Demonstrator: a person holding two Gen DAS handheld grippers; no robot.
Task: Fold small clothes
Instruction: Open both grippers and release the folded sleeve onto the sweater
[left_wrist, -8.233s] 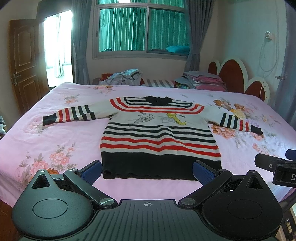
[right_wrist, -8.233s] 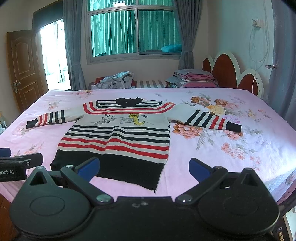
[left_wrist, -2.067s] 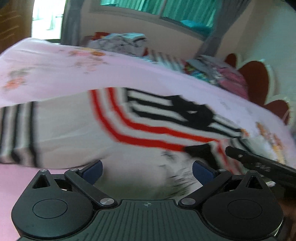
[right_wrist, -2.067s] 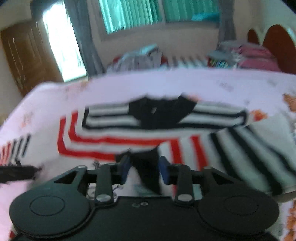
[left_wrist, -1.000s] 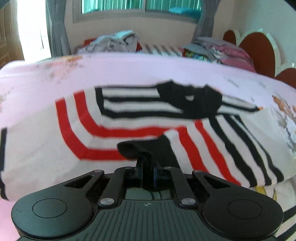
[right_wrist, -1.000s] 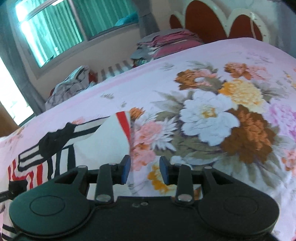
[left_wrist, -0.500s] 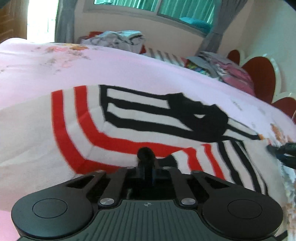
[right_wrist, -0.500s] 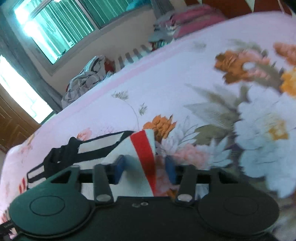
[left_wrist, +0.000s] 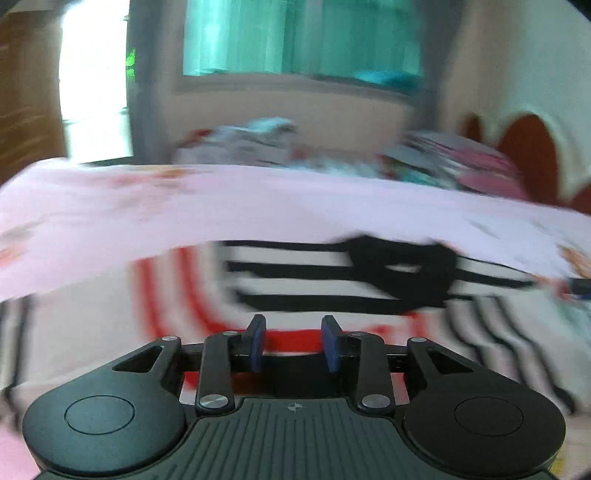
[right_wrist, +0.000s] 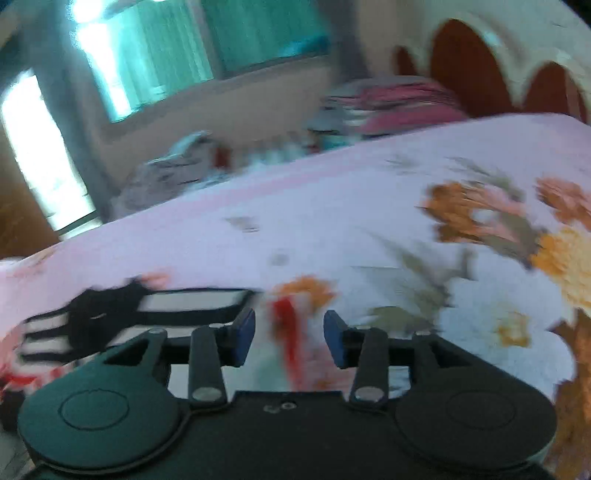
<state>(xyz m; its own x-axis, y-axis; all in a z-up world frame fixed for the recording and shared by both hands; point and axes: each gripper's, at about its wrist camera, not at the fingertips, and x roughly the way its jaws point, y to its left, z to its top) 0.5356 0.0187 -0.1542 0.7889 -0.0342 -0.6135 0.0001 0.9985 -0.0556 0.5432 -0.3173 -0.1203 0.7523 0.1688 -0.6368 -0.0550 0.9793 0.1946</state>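
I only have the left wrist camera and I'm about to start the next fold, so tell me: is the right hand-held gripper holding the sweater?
Observer: No. The right hand-held gripper is open, and nothing is pinched between its jaws.
Operator: What is in front of it?
Observer: The sweater ends there. Its red-striped edge runs up between the fingers, but blur hides any contact.
Operator: And past that edge?
Observer: The floral bedsheet, with large orange flowers printed to the right.
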